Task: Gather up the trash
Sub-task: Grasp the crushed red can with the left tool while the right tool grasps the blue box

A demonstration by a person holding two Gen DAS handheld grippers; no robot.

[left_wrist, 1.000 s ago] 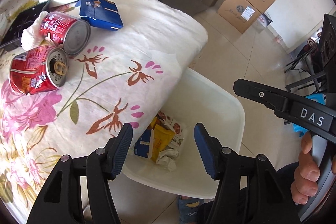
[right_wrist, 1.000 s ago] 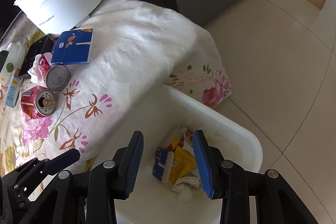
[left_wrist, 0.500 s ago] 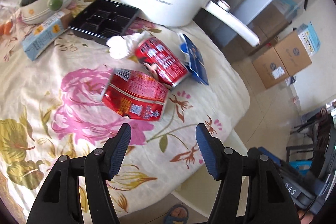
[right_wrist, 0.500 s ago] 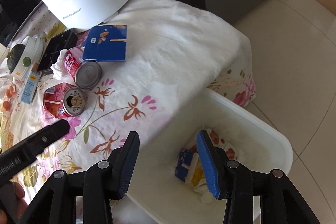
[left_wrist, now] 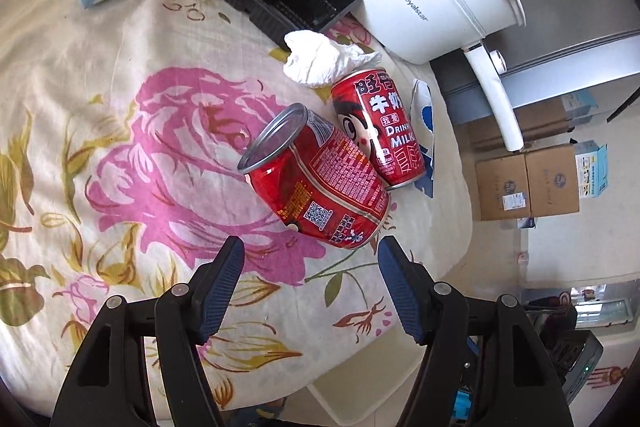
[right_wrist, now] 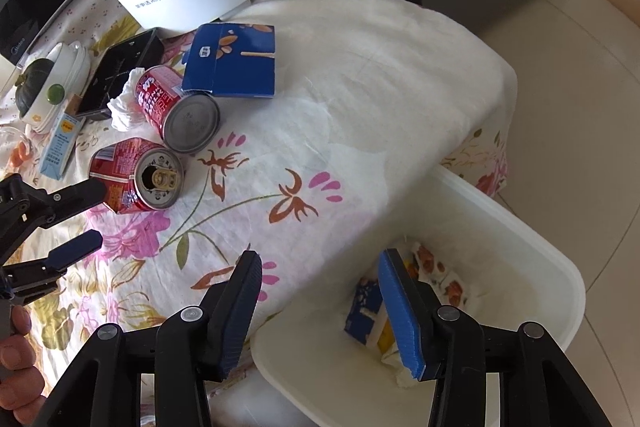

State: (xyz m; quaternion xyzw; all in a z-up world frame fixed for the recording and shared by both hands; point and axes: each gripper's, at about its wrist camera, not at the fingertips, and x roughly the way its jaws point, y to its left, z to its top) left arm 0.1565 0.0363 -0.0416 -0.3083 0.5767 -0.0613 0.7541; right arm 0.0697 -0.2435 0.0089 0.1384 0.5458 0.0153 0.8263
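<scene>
Where cans lie, floral tablecloth [right_wrist: 360, 75]

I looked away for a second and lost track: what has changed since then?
The left gripper swung from over the white plastic bin to the table, its open fingers now facing the dented red drink can. The right gripper stayed open near the bin. Nothing was grasped; both cans and the blue carton lie unmoved.

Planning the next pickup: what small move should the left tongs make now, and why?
Probably ease the left tongs forward around the nearer can. They are open and empty, aimed at that can, which lies on its side just beyond the fingertips, not yet between them.
</scene>
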